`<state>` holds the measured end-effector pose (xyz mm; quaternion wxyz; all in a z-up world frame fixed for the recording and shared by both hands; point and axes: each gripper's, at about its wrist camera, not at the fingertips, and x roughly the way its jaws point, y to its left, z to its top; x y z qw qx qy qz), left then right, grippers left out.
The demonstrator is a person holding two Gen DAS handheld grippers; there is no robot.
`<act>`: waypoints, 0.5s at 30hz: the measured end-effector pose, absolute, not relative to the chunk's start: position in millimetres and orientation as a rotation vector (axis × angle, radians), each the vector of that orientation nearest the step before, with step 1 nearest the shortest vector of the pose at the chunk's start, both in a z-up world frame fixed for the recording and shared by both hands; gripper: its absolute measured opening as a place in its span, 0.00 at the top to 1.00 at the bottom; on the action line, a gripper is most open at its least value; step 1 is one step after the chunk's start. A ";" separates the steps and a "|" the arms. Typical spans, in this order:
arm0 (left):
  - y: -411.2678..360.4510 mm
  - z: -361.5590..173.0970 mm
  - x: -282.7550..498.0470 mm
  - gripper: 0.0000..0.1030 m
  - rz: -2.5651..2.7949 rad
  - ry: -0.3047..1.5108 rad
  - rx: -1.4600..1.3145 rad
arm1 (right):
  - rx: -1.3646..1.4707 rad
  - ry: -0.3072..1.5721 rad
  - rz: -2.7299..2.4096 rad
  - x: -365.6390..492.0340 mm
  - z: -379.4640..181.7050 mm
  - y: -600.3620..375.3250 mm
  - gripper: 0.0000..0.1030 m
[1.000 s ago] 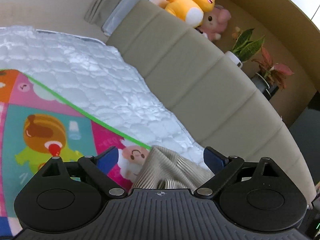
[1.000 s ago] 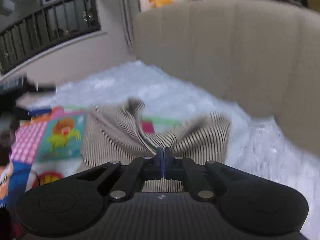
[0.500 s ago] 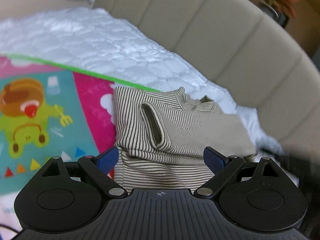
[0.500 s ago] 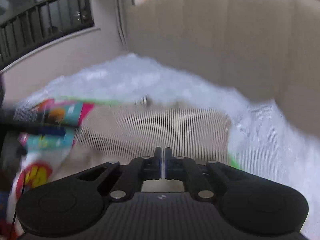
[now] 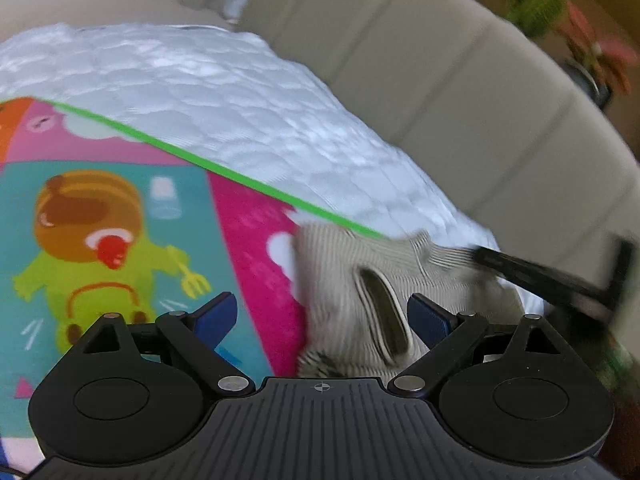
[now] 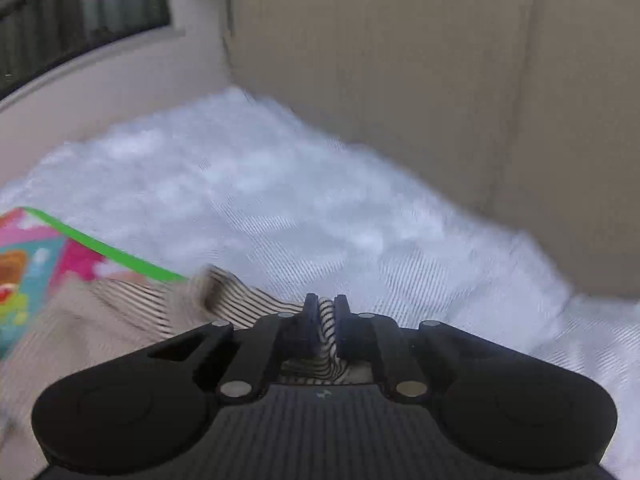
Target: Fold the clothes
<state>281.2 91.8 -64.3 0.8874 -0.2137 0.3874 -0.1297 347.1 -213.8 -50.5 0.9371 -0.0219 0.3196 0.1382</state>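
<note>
Right tongs: jaws nearly shut, closing, pads pinching a fold of the striped garment.
Left tongs: jaws wide apart, gripping nothing, hanging over the garment's near part.
Striped garment: bunched on the bed, half on the cartoon mat, half on the white quilt.
Headboard: beige, padded, beyond the quilt on the right.

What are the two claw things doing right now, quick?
Left gripper: open, holding nothing.
Right gripper: closed, pinching a fold of the striped shirt.
</note>
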 end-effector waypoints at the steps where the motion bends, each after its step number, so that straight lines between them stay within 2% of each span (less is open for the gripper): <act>1: 97.7 -60.7 280.4 0.07 -0.267 0.793 -0.477 | -0.023 0.625 0.304 328.0 -33.1 -218.8 0.94; 4: 108.4 -47.6 275.1 0.07 -0.300 0.754 -0.577 | 0.031 0.589 0.370 261.0 7.8 -236.7 0.94; 7: 110.5 -31.4 267.8 0.07 -0.356 0.712 -0.644 | 0.056 0.622 0.403 197.9 18.2 -244.7 0.94; 11: 95.4 -9.1 250.8 0.06 -0.431 0.680 -0.583 | 0.087 0.730 0.386 140.9 -8.7 -246.1 0.94; 15: 69.6 -14.1 236.1 0.05 -0.439 0.772 -0.469 | 0.065 0.767 0.351 115.1 -30.7 -234.1 0.94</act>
